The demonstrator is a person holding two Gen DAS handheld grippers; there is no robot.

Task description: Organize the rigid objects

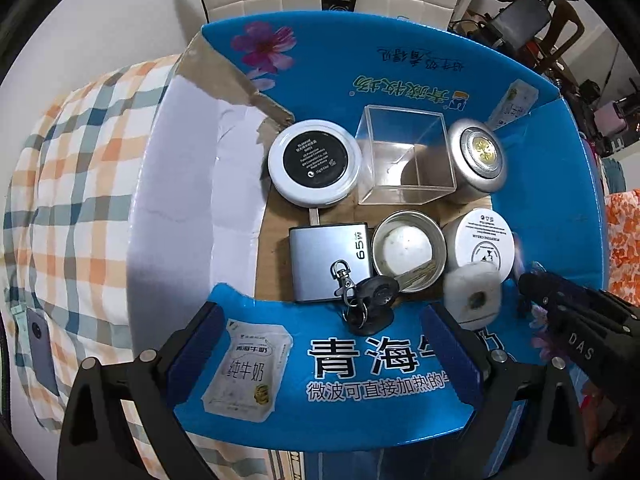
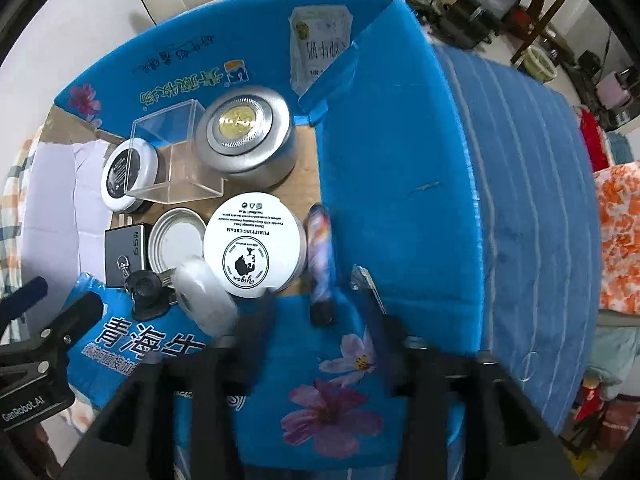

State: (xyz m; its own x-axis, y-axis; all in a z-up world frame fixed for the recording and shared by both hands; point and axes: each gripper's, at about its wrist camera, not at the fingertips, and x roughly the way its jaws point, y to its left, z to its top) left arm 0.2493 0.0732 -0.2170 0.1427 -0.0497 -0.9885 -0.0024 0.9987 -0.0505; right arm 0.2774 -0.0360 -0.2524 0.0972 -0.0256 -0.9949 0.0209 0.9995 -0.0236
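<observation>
A: Nearest the left wrist camera is the left gripper, its blue-padded fingers spread wide over the near flap of the blue milk carton box, holding nothing.

B: And the right gripper?

A: Its fingers are blurred at the box's near edge, with a gap between them. A mottled cylinder with a black end lies between the tips; whether they pinch it, I cannot tell.

B: What sits in the box?

A: In the back row, a white round compact with a black label, a clear acrylic cube and a silver puck light, side by side. In front, a grey 65W charger, an open tin and a white purifying cream jar.

B: Anything at the near edge?

A: A black car key with a clip rests against the charger, and a white spool leans just beside the cream jar. The box sits on a bed with a plaid sheet.
</observation>
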